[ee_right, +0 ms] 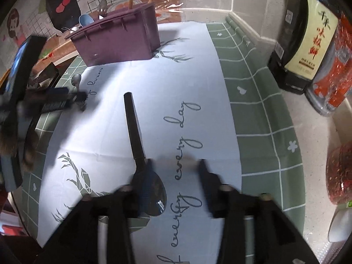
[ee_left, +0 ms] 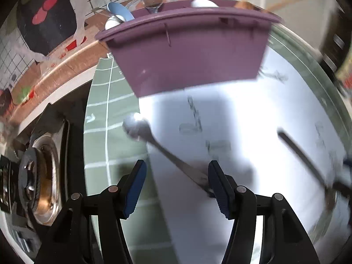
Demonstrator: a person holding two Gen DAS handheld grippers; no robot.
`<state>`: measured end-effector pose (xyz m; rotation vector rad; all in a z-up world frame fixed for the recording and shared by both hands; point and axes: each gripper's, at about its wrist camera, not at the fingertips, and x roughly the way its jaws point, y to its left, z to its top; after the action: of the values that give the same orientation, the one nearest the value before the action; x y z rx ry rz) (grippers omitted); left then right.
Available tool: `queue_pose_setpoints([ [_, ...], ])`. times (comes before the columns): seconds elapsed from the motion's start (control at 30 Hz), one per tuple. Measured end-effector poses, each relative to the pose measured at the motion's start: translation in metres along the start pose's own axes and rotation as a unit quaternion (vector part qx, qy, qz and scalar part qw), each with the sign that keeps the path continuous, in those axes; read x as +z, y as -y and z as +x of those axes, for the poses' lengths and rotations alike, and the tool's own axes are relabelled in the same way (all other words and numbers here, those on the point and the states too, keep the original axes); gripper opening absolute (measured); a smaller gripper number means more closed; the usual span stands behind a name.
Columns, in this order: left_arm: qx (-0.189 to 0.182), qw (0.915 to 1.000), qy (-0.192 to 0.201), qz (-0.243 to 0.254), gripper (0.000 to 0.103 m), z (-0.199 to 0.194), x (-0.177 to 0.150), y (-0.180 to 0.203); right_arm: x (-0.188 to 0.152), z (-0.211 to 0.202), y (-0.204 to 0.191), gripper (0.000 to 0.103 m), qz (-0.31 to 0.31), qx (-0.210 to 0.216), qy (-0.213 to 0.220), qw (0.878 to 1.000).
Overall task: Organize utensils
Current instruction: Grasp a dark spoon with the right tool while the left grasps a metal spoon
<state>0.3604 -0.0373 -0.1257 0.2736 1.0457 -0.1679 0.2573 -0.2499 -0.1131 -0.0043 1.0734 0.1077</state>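
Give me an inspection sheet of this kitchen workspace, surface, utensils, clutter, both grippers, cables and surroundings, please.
Surface: white printed cloth with green grid border, on a pale counter.
Job's things: purple utensil holder standing at the far end, utensils already in it; metal spoon lying on the cloth; black-handled spoon lying on the cloth.
Clutter: dark sauce bottle and red-labelled jars on the counter beside the cloth.
Grippers: left gripper open, the metal spoon's handle between its fingers; right gripper open over the black-handled spoon's bowl, not gripping it.
Cables: nothing seen.
Surroundings: gas burner beside the cloth; tiled wall with stickers behind.
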Motion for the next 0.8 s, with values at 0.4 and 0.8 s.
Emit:
queue_pose_setpoints([
  [0.4,-0.067,0.9960,-0.047,-0.036,0.059,-0.039,-0.078,-0.041,0.020,0.022,-0.040,0.060,-0.040,0.011,-0.007,0.999],
  [0.8,-0.020,0.9791,-0.030,-0.200,0.059,0.015,0.028,-0.060,0.007,0.018,-0.035,0.011,-0.048,0.005,-0.009,0.999],
])
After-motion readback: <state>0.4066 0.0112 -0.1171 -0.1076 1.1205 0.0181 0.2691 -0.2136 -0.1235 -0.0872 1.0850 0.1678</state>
